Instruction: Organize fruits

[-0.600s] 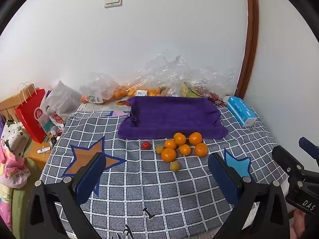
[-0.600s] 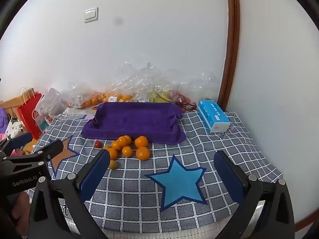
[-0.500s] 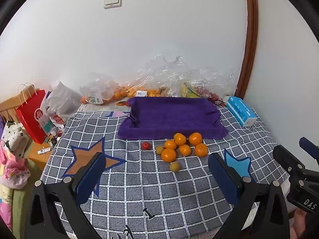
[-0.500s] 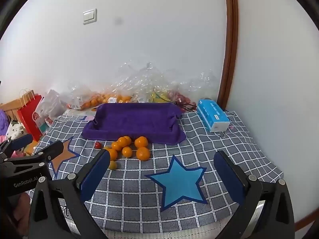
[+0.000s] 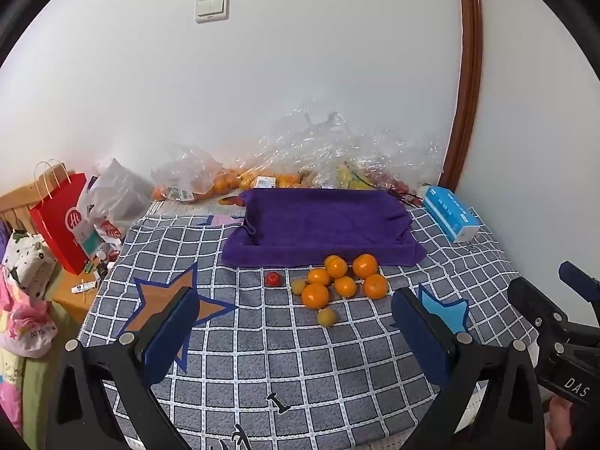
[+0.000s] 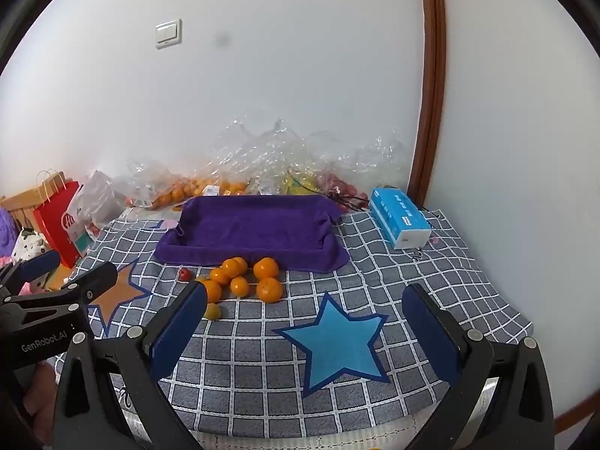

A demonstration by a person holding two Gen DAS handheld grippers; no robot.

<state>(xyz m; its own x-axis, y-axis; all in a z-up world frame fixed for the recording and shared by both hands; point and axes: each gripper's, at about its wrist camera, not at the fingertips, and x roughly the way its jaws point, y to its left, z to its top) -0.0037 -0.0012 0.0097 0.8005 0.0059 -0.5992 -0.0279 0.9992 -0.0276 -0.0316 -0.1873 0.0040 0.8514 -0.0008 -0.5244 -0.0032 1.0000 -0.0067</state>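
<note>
Six oranges [image 5: 339, 278] sit loose in a cluster on the checked cloth [image 5: 262, 356], just in front of the purple towel-lined tray [image 5: 322, 221]. Two small yellowish fruits [image 5: 326, 316] lie beside the cluster, and one small red fruit [image 5: 272, 279] sits a little apart on its left. We see nothing in the tray yet, so sorting hasn't started.

Compared with half a second ago, almost nothing changes: fruit in the same spots, both views framed about the same. We read that as still lining up, no approach committed.

Our left gripper [image 5: 296, 324] has its jaws spread wide, nothing between the pads, well short of the fruit. Our right gripper [image 6: 305, 318] is likewise released and empty, over the blue star [image 6: 333, 341]; its left pad only overlaps the cluster in its own view.

Further out: a blue box [image 5: 450, 217] to the tray's right, clear plastic bags [image 5: 318, 157] of more fruit against the wall, and a red paper bag [image 5: 62, 225] at far left.
</note>
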